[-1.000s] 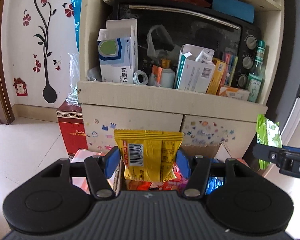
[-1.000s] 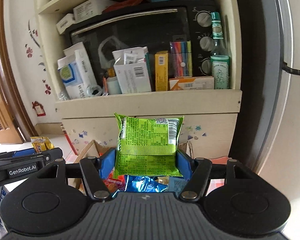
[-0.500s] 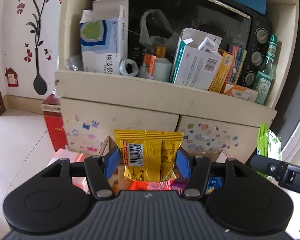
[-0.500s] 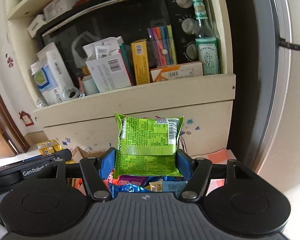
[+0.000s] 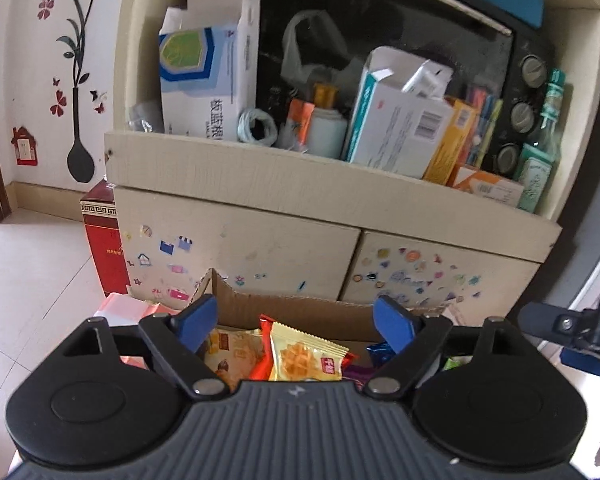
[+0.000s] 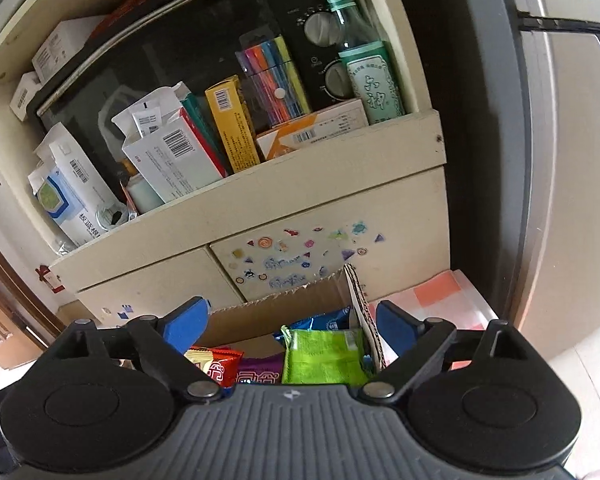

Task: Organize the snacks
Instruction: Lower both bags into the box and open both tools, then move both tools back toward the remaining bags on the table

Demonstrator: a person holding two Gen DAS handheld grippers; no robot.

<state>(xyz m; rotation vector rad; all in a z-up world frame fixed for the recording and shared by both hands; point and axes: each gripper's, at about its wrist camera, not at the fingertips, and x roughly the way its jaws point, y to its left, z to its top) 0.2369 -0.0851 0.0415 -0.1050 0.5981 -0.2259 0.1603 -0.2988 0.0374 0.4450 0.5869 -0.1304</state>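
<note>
Yellow snack pack point(image 5: 308, 354) lies in the cardboard box point(image 5: 300, 312) on other packets; green snack pack point(image 6: 324, 356) sits by the box's right wall. Left gripper point(image 5: 296, 320) & right gripper point(image 6: 290, 322) tilt down over the box, jaws just opened, spread wide, nothing between

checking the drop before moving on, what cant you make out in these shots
- Left wrist view: the yellow pack's lower end, hidden behind the gripper body.
- Right wrist view: the green pack's lower edge, hidden likewise.
- Both views: the box floor, covered by snacks and the grippers.
</note>
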